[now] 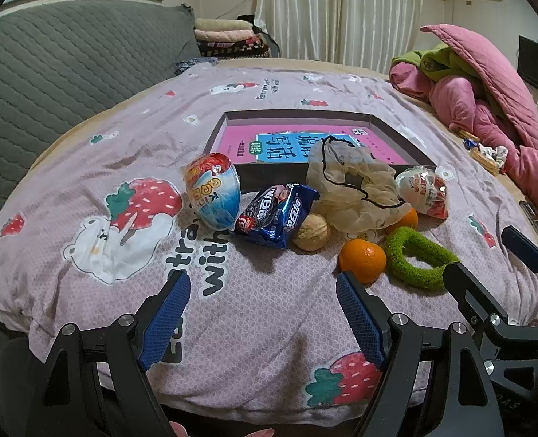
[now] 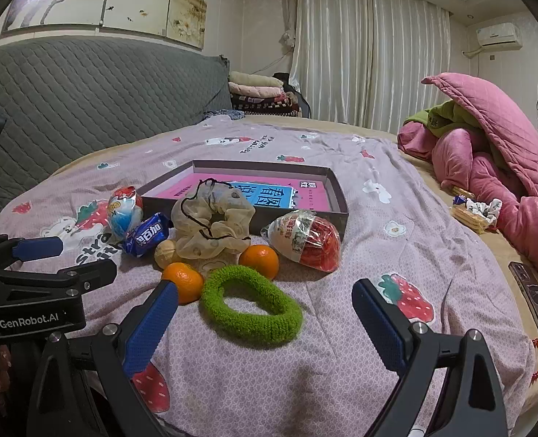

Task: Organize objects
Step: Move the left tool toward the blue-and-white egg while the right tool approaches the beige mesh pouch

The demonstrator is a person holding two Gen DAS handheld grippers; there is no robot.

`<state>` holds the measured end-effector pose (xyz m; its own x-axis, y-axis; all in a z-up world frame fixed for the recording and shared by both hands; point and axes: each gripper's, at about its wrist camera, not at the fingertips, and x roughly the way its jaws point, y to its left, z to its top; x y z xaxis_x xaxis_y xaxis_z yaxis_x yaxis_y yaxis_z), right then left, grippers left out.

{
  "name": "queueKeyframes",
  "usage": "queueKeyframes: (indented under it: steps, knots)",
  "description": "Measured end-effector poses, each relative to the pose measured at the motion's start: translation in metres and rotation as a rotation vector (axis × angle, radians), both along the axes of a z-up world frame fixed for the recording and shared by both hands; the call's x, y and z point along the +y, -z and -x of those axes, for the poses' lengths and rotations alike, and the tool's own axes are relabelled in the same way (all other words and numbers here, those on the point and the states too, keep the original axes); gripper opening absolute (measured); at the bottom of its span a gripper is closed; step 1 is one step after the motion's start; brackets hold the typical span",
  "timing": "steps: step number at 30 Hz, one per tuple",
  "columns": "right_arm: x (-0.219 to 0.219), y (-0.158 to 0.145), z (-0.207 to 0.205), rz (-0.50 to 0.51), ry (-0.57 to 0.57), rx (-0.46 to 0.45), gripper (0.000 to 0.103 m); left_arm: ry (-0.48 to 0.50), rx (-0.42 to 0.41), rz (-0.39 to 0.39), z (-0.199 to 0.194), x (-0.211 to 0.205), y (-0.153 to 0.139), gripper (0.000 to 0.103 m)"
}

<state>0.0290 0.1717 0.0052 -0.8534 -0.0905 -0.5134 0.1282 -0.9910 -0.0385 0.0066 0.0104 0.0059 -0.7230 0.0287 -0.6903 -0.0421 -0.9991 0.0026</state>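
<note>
The fuzzy green knitted hair ring (image 2: 251, 303) lies flat on the pink strawberry-print bedspread (image 2: 396, 196), dead ahead of the right claw (image 2: 265, 324) at about twelve o'clock and just beyond its blue pads — nearer to this claw than to any other; both of its jaws stand wide with nothing between them. The ring is an oval; in the right wrist view its long axis runs from ten o'clock to four o'clock, so it lies slantwise across the gap, and its hole faces up.

From the left claw (image 1: 265, 313), likewise wide and empty, the same ring (image 1: 420, 258) sits off at two o'clock, past the near round orange mandarin (image 1: 362, 259), which is just beside the right-hand pad; the right claw is the better placed, I judge.

The shallow dark cardboard box lid with the pink and blue book inside (image 2: 336, 189) lies farther on at twelve o'clock, behind the cream gauze scrunchie (image 2: 210, 225) and the far orange mandarin (image 2: 259, 260) — the likely place for the ring, though nothing shows that for certain.
</note>
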Motion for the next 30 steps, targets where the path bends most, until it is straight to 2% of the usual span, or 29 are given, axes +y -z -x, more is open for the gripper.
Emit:
queueKeyframes:
  steps: [30]
  knots:
    - [0.005,0.003,0.008,-0.009,0.031,-0.015,0.096,0.007,-0.014,-0.05,0.009,-0.011,0.008,0.083]
